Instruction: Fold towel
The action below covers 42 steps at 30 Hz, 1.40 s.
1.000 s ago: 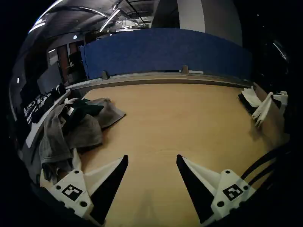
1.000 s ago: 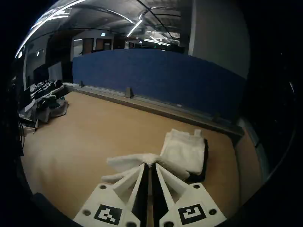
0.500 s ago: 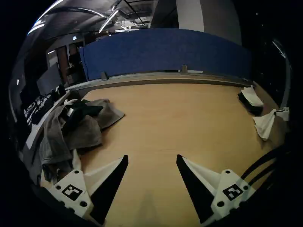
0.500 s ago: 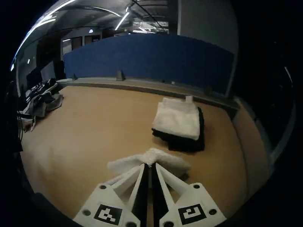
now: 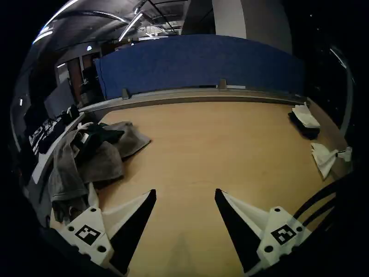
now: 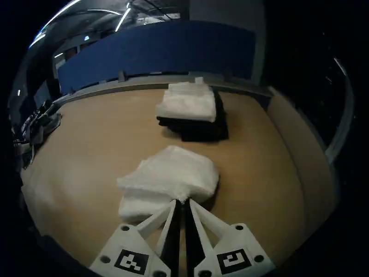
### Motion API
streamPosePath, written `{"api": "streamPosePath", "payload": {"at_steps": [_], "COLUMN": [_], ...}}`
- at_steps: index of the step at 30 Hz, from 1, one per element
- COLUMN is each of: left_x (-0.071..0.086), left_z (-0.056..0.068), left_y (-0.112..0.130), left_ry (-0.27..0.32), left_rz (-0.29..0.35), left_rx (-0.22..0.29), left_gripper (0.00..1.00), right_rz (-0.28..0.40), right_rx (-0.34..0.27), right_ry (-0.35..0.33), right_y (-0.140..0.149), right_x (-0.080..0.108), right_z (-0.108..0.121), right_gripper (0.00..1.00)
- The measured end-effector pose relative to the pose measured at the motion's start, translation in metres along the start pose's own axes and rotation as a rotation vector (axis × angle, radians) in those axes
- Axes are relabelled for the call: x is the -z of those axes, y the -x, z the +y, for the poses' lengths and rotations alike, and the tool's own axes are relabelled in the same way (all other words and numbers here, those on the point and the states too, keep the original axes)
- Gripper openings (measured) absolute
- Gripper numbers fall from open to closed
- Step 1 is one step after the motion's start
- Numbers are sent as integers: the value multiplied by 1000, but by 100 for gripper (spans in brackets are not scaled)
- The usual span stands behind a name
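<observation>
In the right gripper view, my right gripper (image 6: pixel 184 202) is shut on the near edge of a folded white towel (image 6: pixel 173 177), which lies low over the wooden table (image 6: pixel 115 129). Behind it stands a stack of folded towels (image 6: pixel 193 108), white on top of black. In the left gripper view, my left gripper (image 5: pixel 185 194) is open above the bare table (image 5: pixel 207 138) with nothing between its fingers. The white towel (image 5: pixel 323 157) and the right gripper's tip (image 5: pixel 346 153) appear far right there, with the stack (image 5: pixel 304 120) beyond.
A heap of unfolded grey and dark towels (image 5: pixel 90 154) lies at the table's left edge in the left gripper view. A blue partition (image 5: pixel 198 62) runs along the table's far side. Dark cables (image 5: pixel 323 198) cross the lower right corner.
The right gripper has pulled back from the stack and dropped toward the table with the white towel, which now spreads out flat. The left gripper has stayed put.
</observation>
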<state>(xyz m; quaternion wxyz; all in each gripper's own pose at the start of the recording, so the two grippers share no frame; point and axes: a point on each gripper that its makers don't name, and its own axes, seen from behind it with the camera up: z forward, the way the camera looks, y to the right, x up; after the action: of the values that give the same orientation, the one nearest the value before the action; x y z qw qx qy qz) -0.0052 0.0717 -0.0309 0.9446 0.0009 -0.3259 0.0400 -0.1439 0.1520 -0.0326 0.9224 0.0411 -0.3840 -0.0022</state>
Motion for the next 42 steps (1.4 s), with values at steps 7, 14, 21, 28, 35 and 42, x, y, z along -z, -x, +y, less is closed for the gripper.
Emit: {"api": "streamPosePath", "payload": {"at_steps": [7,14,21,28,35,42], "left_x": [4,6,8,9,10,10], "left_z": [-2,-2,-1,-1,-2,-1], "left_y": [1,0,0,0,-1,-2], "left_ry": [-5,-6,-4,-1,0,2], "left_rz": [2,8,11,13,14,16], "left_rx": [-4,-12,-15,-15,-17,-18], "left_gripper": [94,94,94,94,94,94], "right_rz": [-64,-132,-154,-145,-141,-134], "right_rx": [-73,-91,-38,-41,-36,-28], "right_ry": [74,153,198,217,224,220], "right_y": [41,70,77,76,77,75], "right_x": [1,2,4,6,9,13], "right_z": [25,41,46,50,50,48], "right_gripper": [8,38,66,78,86,96]}}
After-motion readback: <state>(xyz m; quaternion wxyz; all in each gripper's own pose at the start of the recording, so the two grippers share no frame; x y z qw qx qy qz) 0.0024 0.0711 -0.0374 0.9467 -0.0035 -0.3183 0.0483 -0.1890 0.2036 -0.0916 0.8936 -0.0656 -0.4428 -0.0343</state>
